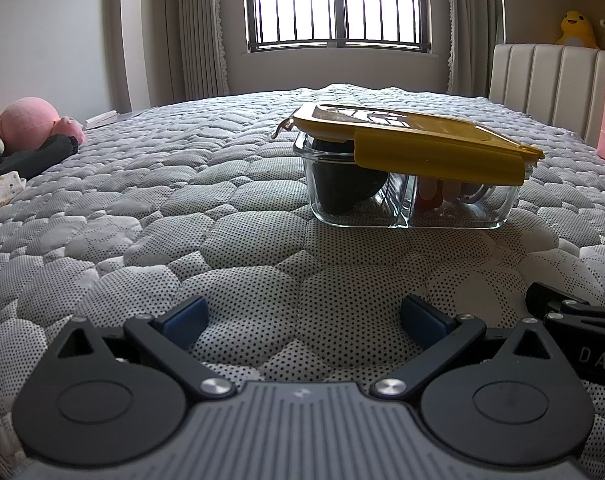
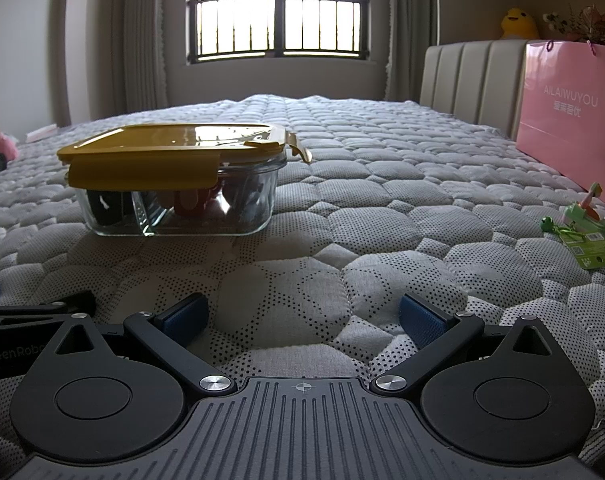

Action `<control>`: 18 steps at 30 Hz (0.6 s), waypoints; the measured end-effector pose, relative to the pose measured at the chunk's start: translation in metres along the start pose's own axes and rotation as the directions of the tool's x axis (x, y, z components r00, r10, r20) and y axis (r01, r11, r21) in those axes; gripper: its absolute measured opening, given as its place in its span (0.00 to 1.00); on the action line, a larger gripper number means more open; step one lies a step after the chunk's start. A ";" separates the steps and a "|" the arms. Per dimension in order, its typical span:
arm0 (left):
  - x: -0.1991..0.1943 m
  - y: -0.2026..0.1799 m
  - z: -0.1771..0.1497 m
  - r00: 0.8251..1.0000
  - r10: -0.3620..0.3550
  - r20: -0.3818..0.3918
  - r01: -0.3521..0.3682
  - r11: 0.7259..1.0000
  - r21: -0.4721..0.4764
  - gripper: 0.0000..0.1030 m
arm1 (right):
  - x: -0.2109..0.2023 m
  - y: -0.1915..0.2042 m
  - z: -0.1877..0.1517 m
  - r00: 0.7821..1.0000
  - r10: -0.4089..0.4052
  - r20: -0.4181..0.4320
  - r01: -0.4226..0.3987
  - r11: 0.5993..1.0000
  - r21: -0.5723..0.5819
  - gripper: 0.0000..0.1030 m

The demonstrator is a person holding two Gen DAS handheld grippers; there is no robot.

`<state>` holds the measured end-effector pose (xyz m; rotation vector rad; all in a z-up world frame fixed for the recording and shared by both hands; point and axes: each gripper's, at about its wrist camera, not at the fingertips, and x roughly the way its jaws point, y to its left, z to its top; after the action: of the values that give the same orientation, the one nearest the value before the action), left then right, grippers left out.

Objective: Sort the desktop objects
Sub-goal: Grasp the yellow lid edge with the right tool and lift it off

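We see the clear glass box with two parts inside sitting on the grey bumpy bed cover, ahead of both tools and well apart from them, and its yellow plastic lid lies on top a bit crooked, so we think the small things are already packed inside and the lid may need snapping down. Our left gripper and right gripper rest low and flat by the bed, side by side, pointing at the box. Both have their blue fingers spread wide and hold nothing.
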<state>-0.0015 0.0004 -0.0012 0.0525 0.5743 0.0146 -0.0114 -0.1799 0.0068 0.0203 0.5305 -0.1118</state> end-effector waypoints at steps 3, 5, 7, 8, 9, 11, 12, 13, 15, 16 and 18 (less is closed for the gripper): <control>-0.001 0.004 0.002 1.000 -0.021 0.004 0.021 1.000 -0.006 1.00 | 0.000 -0.001 0.000 1.000 0.006 0.005 -0.006 1.000 0.016 1.00; -0.004 0.012 0.007 0.999 -0.049 0.005 0.049 0.999 -0.023 1.00 | 0.000 -0.006 0.003 1.000 0.030 0.001 -0.030 0.999 0.044 1.00; -0.012 0.024 0.019 0.998 -0.054 0.009 0.055 0.997 -0.051 1.00 | -0.001 -0.015 0.007 0.997 0.072 -0.011 -0.071 0.994 0.085 1.00; -0.017 0.031 0.027 0.998 -0.054 0.015 0.055 0.996 -0.071 1.00 | -0.003 -0.021 0.011 0.995 0.103 -0.012 -0.101 0.988 0.115 1.00; -0.023 0.038 0.037 0.998 -0.057 0.023 0.059 0.994 -0.096 1.00 | -0.006 -0.029 0.016 0.989 0.145 -0.005 -0.143 0.977 0.158 1.00; -0.033 0.051 0.060 0.996 -0.076 0.052 0.082 0.986 -0.145 1.00 | -0.011 -0.045 0.027 0.973 0.230 0.026 -0.229 0.937 0.263 1.00; -0.037 0.057 0.072 0.994 -0.089 0.068 0.099 0.982 -0.161 1.00 | -0.010 -0.051 0.034 0.967 0.252 0.039 -0.251 0.914 0.318 1.00; -0.040 0.061 0.085 0.991 -0.102 0.083 0.115 0.979 -0.166 1.00 | -0.010 -0.057 0.040 0.960 0.274 0.054 -0.273 0.887 0.372 1.00; -0.039 0.066 0.107 0.991 -0.101 0.094 0.116 0.977 -0.179 1.00 | -0.005 -0.066 0.051 0.955 0.283 0.094 -0.294 0.843 0.450 1.00; -0.037 0.069 0.118 0.991 -0.096 0.096 0.113 0.976 -0.186 1.00 | -0.001 -0.068 0.055 0.958 0.268 0.104 -0.285 0.835 0.470 1.00; -0.027 0.074 0.127 0.991 -0.101 0.087 0.117 0.973 -0.198 1.00 | 0.011 -0.069 0.065 0.969 0.230 0.095 -0.247 0.843 0.478 1.00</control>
<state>0.0448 0.0675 0.1237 -0.1769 0.4963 -0.0356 0.0232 -0.2523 0.0580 0.5798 0.4496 0.0013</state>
